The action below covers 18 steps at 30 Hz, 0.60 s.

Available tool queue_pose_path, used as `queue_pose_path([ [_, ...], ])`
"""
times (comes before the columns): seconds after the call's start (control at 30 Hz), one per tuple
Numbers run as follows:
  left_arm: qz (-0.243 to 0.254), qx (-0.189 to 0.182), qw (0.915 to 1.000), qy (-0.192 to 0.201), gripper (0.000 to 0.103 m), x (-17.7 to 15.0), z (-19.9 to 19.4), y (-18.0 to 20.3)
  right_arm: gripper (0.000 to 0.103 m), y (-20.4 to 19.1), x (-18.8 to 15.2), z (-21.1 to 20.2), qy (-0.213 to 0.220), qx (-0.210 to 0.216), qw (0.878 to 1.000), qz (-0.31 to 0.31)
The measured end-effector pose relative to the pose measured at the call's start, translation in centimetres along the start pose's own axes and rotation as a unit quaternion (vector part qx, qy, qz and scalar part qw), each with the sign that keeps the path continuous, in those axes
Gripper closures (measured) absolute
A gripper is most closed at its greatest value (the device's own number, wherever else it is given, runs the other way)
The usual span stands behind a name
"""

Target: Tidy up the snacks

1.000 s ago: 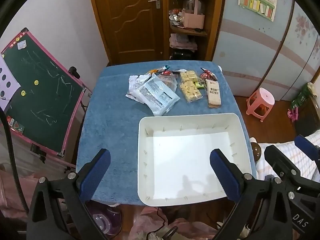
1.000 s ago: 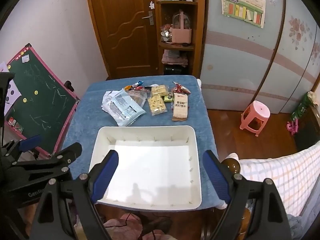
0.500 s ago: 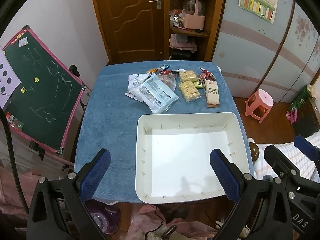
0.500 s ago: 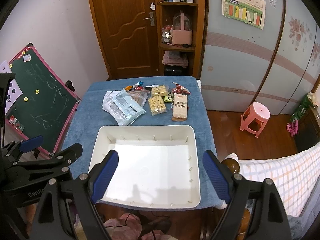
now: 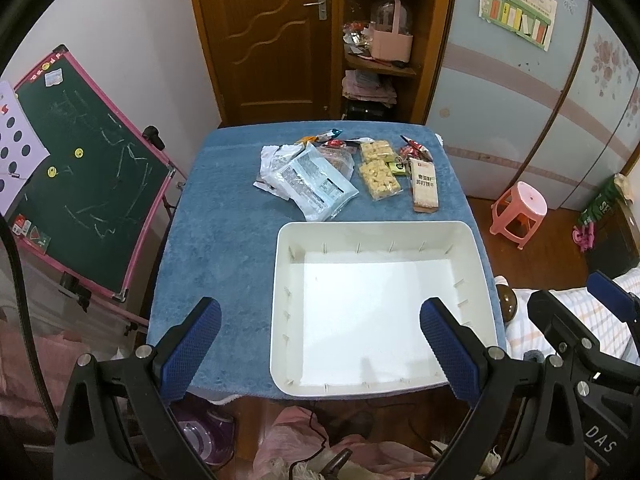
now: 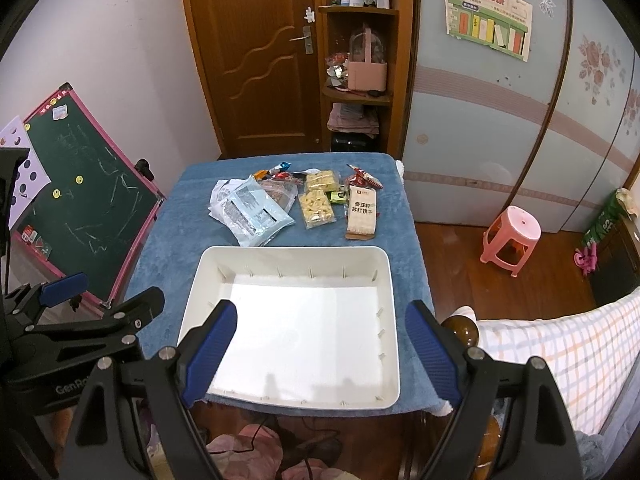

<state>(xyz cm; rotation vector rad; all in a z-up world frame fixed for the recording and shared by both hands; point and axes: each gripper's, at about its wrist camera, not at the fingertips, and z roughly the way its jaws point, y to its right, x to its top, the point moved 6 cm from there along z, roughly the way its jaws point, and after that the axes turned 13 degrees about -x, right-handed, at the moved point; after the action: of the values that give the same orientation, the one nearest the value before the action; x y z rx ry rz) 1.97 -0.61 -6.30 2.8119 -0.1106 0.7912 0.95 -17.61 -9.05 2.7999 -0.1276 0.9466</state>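
Observation:
A white bin point(image 5: 470, 248) point(image 6: 294, 254) sits empty at the near edge of the blue-covered table point(image 5: 224, 240) point(image 6: 172, 236). Behind it lie snacks: a pale blue bag point(image 5: 318, 184) point(image 6: 256, 210), a clear pack of yellow pieces point(image 5: 379, 179) point(image 6: 317, 209), a cracker box point(image 5: 424, 184) point(image 6: 362, 212) and several small wrapped sweets point(image 5: 332, 142). My left gripper point(image 5: 320, 348) is open and empty, high above the table's near edge. My right gripper point(image 6: 320, 348) is open and empty above the bin's near side.
A green chalkboard with a pink frame point(image 5: 80, 168) point(image 6: 86, 204) leans left of the table. A pink stool point(image 5: 520, 210) point(image 6: 512, 236) stands on the floor to the right. A wooden door point(image 5: 264, 40) and shelf point(image 5: 380, 40) are behind the table. A checked bedcover point(image 6: 560, 344) lies at the right.
Both grippers have drawn back and up slightly, so the table and bin look smaller and farther. Nothing on the table has moved.

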Motion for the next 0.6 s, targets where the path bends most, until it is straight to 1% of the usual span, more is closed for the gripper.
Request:
queue_pose_path([
  [0.4,-0.008,0.008,0.9999,0.004,0.004,-0.7,-0.8,0.3,0.016,-0.7,0.1,-0.4,0.005,0.006,1.000,-0.006],
  [0.6,-0.010,0.014,0.9998,0.008,0.004,-0.9,-1.2,0.7,0.016,-0.3,-0.1,-0.5,0.012,0.011,1.000,-0.007],
])
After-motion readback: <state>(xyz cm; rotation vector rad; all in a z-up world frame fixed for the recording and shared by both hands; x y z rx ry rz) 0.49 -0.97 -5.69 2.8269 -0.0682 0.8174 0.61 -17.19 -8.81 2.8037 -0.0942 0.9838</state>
